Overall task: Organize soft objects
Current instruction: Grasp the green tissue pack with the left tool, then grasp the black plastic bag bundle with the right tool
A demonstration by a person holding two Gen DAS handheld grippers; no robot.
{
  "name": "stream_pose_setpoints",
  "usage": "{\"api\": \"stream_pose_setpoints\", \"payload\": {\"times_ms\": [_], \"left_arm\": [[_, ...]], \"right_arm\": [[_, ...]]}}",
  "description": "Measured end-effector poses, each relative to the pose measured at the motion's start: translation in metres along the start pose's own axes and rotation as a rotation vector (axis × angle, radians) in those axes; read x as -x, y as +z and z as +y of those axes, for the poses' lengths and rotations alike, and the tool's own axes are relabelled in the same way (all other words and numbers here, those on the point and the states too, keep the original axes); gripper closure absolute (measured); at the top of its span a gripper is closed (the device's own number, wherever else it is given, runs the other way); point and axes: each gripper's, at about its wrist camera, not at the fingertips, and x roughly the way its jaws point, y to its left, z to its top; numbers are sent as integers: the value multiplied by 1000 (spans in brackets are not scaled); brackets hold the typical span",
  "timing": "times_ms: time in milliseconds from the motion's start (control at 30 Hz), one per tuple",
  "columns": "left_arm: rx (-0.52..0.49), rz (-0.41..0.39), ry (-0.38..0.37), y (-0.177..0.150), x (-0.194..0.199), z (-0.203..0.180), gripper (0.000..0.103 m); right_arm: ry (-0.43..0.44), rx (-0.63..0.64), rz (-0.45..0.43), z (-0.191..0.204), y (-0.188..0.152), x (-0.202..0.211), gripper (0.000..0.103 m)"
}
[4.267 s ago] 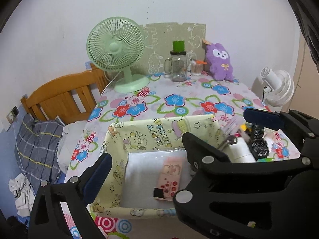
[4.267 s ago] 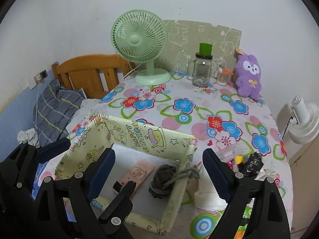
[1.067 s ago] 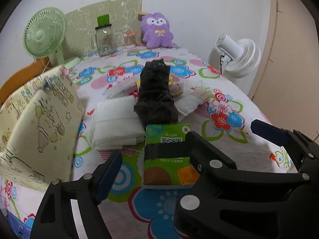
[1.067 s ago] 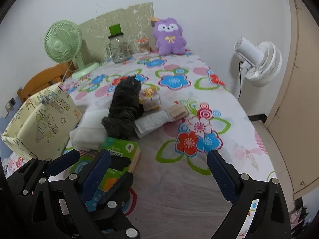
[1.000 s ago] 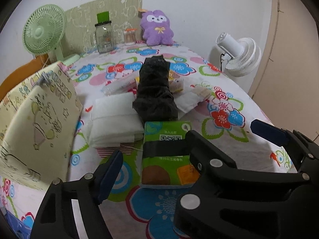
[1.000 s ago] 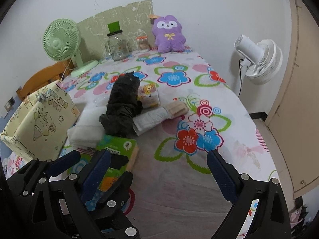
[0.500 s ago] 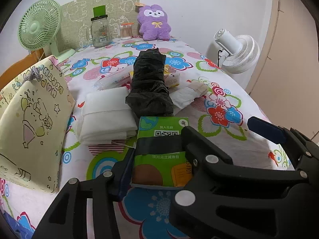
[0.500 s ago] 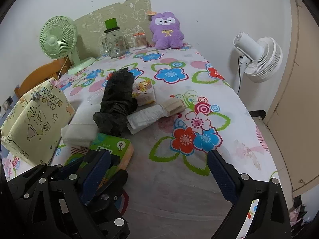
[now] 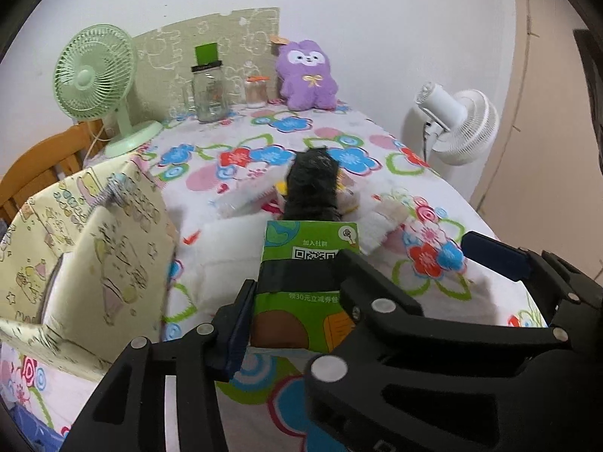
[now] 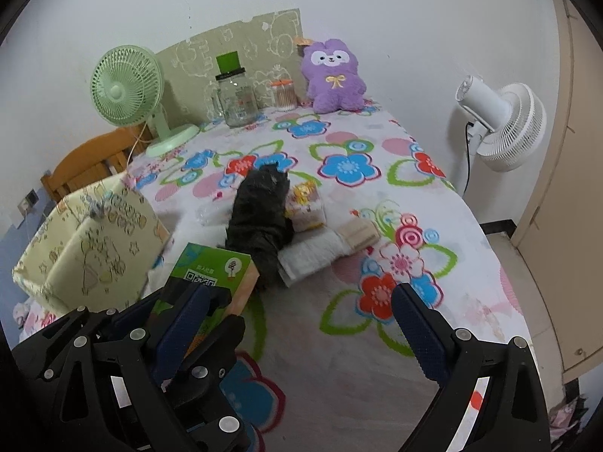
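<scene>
Green tissue pack [image 9: 306, 282] pinched between the pads of the left gripper [image 9: 297, 301], lifted clear of the floral tablecloth [image 9: 433, 301] at the near edge; jaws just closed in onto it. Directly behind it, a crumpled black plastic bag [image 9: 312, 188] lying over a folded white cloth [image 9: 222, 252], with a small yellow snack packet [image 10: 305, 203] and a pale wrapped pack [image 10: 358, 234] just beside the bag. To the left, a yellow cartoon-print fabric box [image 9: 94, 263], its side wall close to the held pack. Right gripper [image 10: 297, 324] spread wide over bare cloth, holding nothing. Farther back: green desk fan [image 9: 96, 86], glass jar [image 9: 209, 94], purple plush [image 9: 307, 77]. White fan [image 9: 459, 124] off the table's right edge.
</scene>
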Motion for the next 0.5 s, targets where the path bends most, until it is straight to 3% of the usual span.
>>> {"api": "stream_pose_setpoints", "payload": {"times_ms": [500], "left_arm": [[90, -28, 101, 36, -19, 24, 50]], "right_arm": [[6, -12, -53, 8, 43, -26, 4]]}}
